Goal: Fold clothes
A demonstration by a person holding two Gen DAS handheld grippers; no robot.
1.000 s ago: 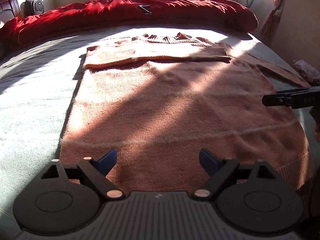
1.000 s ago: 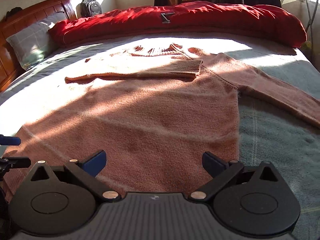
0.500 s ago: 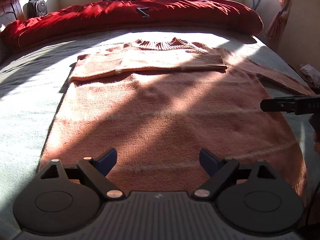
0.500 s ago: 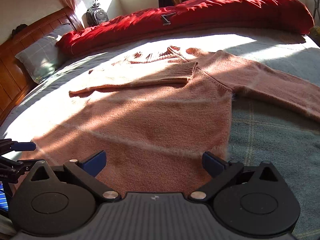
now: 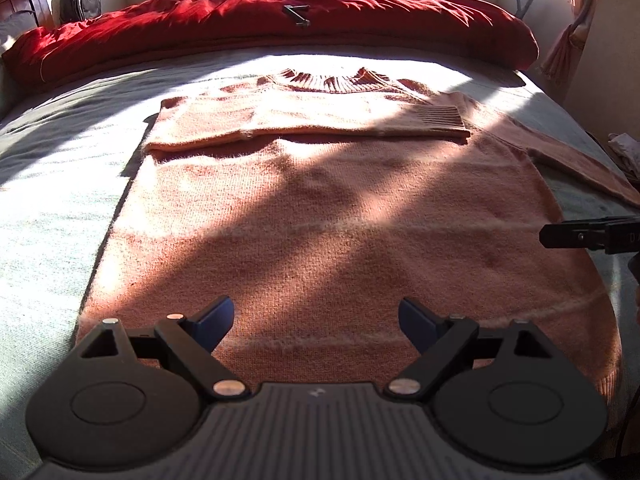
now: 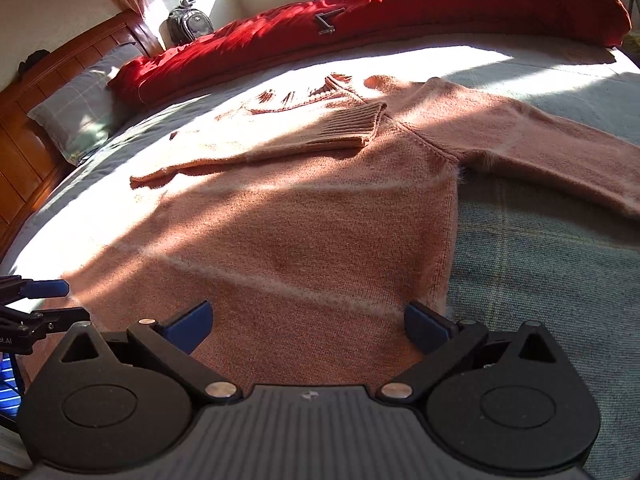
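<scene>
Gaping empty, both hand-held grippers (image 5: 316,322) (image 6: 307,326) over sweater (image 5: 320,220); pillow (image 6: 76,116) only in right view.

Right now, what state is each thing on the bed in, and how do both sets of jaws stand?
Sweater: flat on the bed, partly folded.
Left sleeve: folded across the chest.
Right sleeve: still stretched out sideways.
Left gripper: jaws open, empty.
Right gripper: jaws open, empty.
Red quilt: bunched along the far edge.
</scene>
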